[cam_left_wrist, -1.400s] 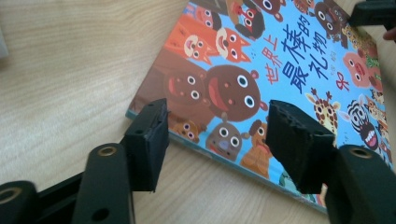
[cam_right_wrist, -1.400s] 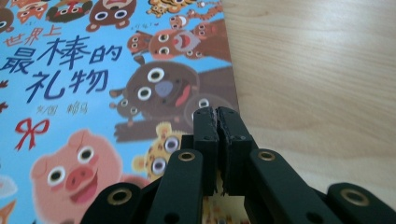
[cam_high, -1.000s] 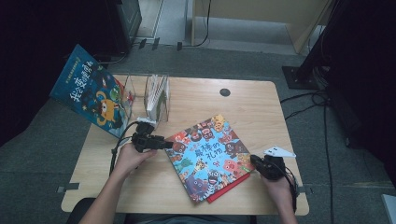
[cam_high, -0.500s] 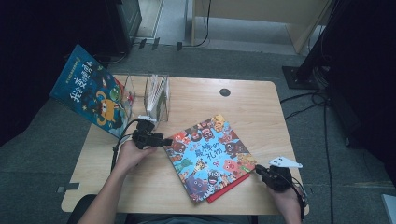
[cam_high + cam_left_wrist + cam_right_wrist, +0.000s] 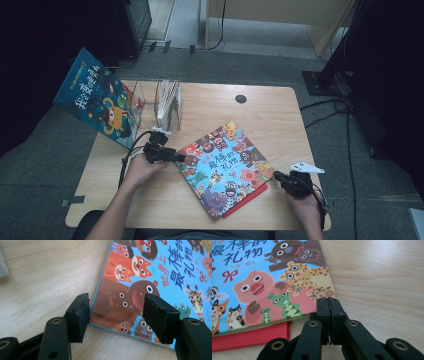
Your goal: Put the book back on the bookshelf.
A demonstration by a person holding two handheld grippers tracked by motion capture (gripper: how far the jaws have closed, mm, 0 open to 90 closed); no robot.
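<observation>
Sitting on grey carpet, wood table (image 5: 260, 120) w/ animal book (image 5: 225, 167) flat

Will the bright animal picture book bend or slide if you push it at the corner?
The flat blue picture book with cartoon animals looks thin with a glossy cover, so it would probably slide easily on the smooth wooden table. It would likely flex a little if lifted by one corner. It lies partly on a red book, so it may shift over that.

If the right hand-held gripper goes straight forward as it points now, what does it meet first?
Most likely the corner of the animal picture book. The right hand-held gripper is shut, its tips right at that corner; whether they already touch it is unclear.
</observation>
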